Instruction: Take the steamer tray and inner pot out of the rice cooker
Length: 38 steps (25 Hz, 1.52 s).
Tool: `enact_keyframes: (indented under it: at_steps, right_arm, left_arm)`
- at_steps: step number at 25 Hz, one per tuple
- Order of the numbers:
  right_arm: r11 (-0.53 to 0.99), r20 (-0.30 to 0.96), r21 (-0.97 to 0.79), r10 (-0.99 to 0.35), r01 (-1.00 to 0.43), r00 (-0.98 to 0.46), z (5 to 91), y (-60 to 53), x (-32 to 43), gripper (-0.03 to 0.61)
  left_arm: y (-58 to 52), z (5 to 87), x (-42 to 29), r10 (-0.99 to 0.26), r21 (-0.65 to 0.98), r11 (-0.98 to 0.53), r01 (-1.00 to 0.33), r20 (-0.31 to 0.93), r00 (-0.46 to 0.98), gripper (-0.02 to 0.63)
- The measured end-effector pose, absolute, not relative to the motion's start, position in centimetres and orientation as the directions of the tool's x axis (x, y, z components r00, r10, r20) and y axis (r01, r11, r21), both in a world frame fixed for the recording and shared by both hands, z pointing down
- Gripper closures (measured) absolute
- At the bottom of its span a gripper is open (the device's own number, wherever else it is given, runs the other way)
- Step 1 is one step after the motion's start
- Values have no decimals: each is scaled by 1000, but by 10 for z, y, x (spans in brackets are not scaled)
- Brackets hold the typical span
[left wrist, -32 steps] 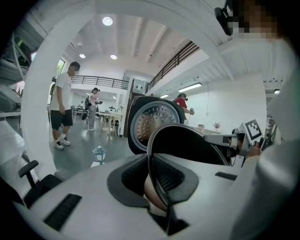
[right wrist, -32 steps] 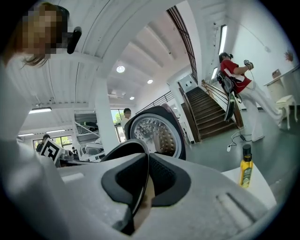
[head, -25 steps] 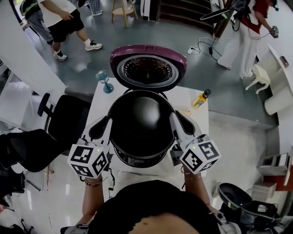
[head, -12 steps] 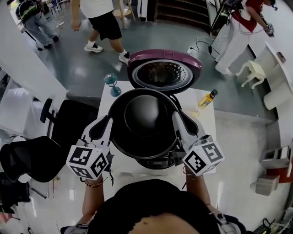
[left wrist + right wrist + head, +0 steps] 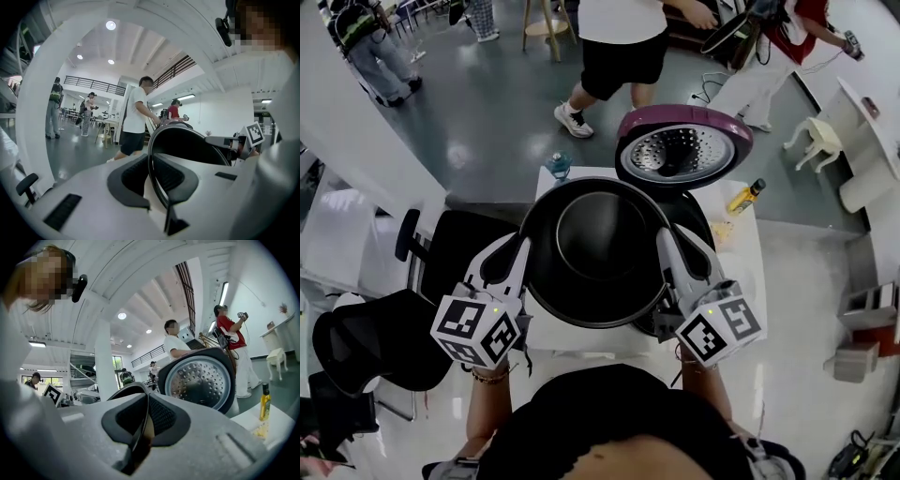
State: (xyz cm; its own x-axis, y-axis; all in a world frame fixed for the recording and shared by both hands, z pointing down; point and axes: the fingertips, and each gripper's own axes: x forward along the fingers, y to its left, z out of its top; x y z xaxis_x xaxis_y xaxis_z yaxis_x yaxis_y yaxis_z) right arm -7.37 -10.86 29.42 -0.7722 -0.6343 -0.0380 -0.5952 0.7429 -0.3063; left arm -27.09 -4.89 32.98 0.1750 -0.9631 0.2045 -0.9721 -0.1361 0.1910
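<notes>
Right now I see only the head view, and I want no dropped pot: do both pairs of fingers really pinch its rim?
Observer: Yes on the left. In the left gripper view the left gripper has its fingers shut on the thin black rim of the inner pot.
Operator: And the right side?
Observer: The same. In the right gripper view the right gripper has its fingers clamped on the rim, which runs edge-on between them.
</notes>
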Motion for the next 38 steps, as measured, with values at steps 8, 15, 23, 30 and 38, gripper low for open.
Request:
enact_keyframes:
  at_steps: [8, 15, 23, 30, 38]
  right_arm:
    - [700, -12, -351, -668, -622, -744, 308, -76, -130, 552]
    - [624, 58, -396, -715, -673, -697, 338, -43, -154, 552]
    - [500, 140, -453, -778, -738, -613, 385, -13, -153, 552]
    - [401, 233, -503, -790, -766, -567, 430, 3, -153, 552]
    - [314, 336, -545, -768, -777, -545, 481, 6, -146, 552]
  left_arm:
    - [-21, 340, -329, -948, 197, -163, -967, 240, 209, 581]
    - [0, 369, -357, -921, 235, -198, -952, 289, 263, 581]
    - [14, 417, -359, -863, 259, -260, -930, 370, 344, 581]
    - [24, 462, -360, -808, 290, -271, -918, 451, 380, 583]
    - [21, 512, -353, -726, 332, -291, -897, 534, 433, 583]
